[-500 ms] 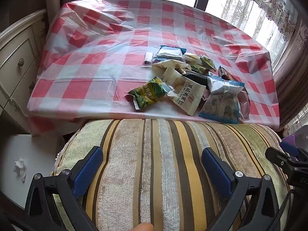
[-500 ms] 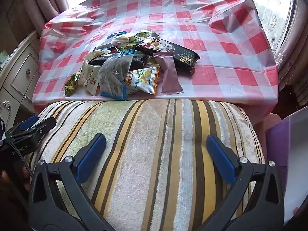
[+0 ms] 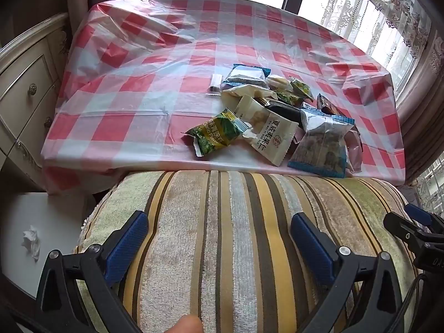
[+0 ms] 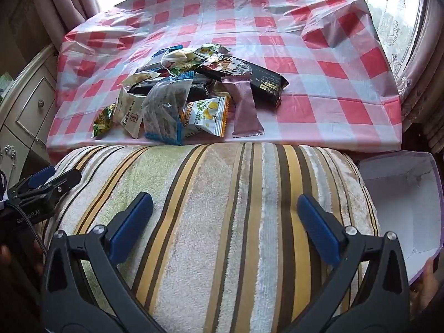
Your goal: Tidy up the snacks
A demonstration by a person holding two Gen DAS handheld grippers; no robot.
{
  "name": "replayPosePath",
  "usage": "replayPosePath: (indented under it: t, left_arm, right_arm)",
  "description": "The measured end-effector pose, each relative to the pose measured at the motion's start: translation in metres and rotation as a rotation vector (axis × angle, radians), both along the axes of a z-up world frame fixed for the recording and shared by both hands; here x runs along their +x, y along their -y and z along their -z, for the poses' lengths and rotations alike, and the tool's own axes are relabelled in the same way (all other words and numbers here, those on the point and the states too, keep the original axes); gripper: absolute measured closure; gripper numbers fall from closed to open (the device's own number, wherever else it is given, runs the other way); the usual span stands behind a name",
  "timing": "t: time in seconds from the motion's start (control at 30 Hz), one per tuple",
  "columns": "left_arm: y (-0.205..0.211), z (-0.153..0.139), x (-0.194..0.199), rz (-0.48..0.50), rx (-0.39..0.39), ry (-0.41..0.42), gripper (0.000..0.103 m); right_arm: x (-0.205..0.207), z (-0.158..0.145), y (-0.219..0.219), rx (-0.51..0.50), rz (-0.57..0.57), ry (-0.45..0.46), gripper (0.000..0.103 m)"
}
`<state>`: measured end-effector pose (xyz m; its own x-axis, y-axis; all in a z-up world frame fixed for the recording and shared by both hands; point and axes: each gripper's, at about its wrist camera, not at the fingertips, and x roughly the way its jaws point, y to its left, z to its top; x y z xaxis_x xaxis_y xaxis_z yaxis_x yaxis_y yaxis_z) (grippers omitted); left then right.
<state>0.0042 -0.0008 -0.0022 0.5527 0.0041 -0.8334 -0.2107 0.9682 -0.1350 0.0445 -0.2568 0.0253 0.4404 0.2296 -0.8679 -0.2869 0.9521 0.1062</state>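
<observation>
Both tongs stand fully apart and empty, poised over a striped cushion (image 3: 236,238) short of the tabletop (image 3: 155,88).

Left tongs (image 3: 219,238): jaws wide, nothing between them. Right tongs (image 4: 224,222): likewise wide, nothing gripped.

The snack pile (image 4: 188,94) lies ahead of and beyond both tongs, on the near part of the checked tabletop, well apart from either. From the left tongs it sits ahead and to the right; from the right tongs, ahead and to the left.

The nearest candidates lie along the near edge: a green packet (image 3: 216,136) toward the left tongs, and a mauve bar (image 4: 245,108) toward the right tongs, its long axis running roughly away from the viewer.

A white-lined box (image 4: 402,194) sits just right of the cushion, judged the likely receptacle. No item is yet sorted.
</observation>
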Motion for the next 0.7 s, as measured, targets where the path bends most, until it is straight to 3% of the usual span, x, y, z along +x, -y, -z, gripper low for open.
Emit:
replayPosePath:
  t: [0.7]
  left_arm:
    - [0.0007,0.0013,-0.0042,-0.007,-0.003,0.001,0.0]
  right_arm:
    - [0.0007,0.0,-0.0012,-0.001,-0.001,0.002,0.0]
